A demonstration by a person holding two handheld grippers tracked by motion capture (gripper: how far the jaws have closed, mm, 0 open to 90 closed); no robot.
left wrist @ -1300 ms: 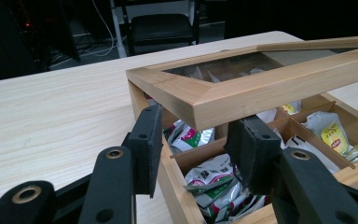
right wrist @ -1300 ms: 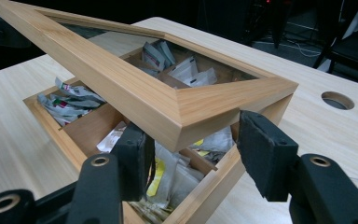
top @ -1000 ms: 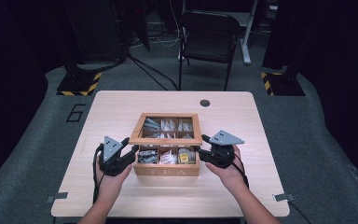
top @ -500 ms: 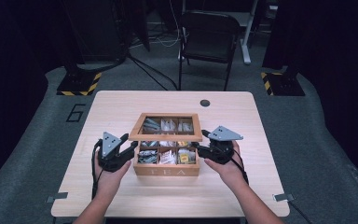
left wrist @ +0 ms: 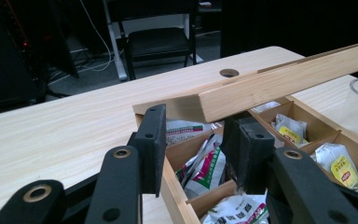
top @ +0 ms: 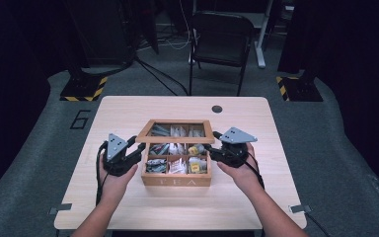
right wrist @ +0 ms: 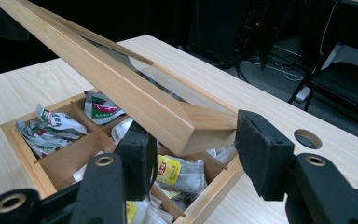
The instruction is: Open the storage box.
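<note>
Lying with its long axis across the table (top: 128, 207), the wooden tea box (top: 176, 180) sits at the middle, its front wall toward the person. Its glass-paned lid (top: 176, 131) is raised, hinged at the far side, with the free front edge tilted up. The left gripper (top: 137, 148) meets the lid's left front corner and the right gripper (top: 212, 140) the right front corner.

Bare tabletop lies open all round the box, widest toward the far edge, where a round cable hole (top: 217, 109) sits.

From the left gripper view, the lid's corner (left wrist: 214, 100) hangs above and between the black jaws, which have just been closing; one jaw stands outside the box wall, the other inside a compartment among the tea bags (left wrist: 205, 168), with a narrow gap left. From the right gripper view, the lid's other corner (right wrist: 200, 128) sits between moderately spread jaws, its end against the outer pad (right wrist: 261, 154); whether the inner pad presses cannot be told.
</note>
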